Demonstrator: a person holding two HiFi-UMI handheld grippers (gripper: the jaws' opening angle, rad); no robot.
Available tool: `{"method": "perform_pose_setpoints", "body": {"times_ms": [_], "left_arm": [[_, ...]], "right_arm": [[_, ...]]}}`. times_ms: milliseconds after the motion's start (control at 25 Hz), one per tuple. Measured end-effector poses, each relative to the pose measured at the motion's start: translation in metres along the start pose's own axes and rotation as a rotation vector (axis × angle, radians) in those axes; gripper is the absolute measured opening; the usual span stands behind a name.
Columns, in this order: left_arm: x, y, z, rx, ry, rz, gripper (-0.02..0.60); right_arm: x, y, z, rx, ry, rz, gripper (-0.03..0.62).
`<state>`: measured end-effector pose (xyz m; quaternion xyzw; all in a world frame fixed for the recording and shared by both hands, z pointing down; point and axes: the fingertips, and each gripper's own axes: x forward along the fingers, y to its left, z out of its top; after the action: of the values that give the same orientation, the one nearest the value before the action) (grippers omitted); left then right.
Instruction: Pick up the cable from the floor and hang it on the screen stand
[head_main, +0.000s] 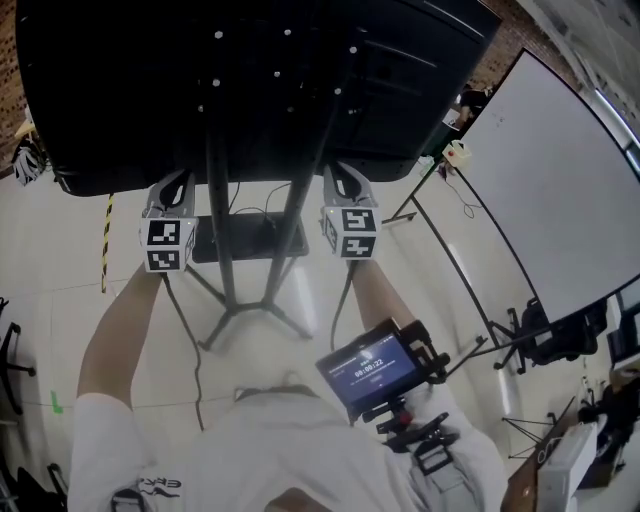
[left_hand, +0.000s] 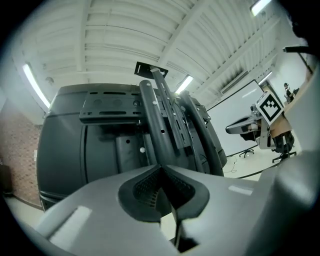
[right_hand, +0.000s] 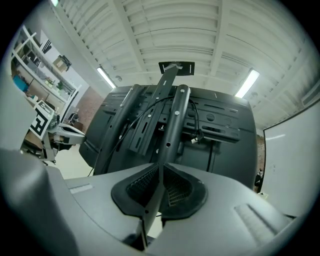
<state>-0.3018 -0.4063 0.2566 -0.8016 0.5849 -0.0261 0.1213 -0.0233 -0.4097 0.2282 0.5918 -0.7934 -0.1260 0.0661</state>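
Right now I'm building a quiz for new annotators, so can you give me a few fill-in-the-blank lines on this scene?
1. The stand holds up a large black ___, seen from behind.
2. In its own view, the left gripper has its jaws ___.
3. The whiteboard stands toward the head view's ___ side.
Missing words: screen; shut; right.

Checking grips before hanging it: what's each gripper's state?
Left gripper: closed on the cable.
Right gripper: closed on the cable.
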Motion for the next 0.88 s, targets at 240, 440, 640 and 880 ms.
{"method": "perform_pose_setpoints", "body": {"times_ms": [240, 440, 640, 880], "left_arm": [[-0.023, -0.015, 0.001, -0.002, 0.013, 0.034, 0.002], [-0.052, -0.037, 0.011, 0.001, 0.024, 0.074, 0.002], [-0.084, -0.083, 0.027, -0.003, 0.029, 0.107, 0.002], [-0.138, -0.142, 0.033, -0.001, 0.065, 0.158, 0.002]], "right_arm": [[-0.021, 0.012, -0.015, 0.062, 0.003, 0.032, 0.032], [-0.054, 0.013, -0.017, 0.106, -0.025, 0.070, 0.015], [-0.109, 0.003, -0.023, 0.139, -0.043, 0.119, 0.014], [-0.177, -0.001, -0.048, 0.176, -0.028, 0.185, 0.014]]}}
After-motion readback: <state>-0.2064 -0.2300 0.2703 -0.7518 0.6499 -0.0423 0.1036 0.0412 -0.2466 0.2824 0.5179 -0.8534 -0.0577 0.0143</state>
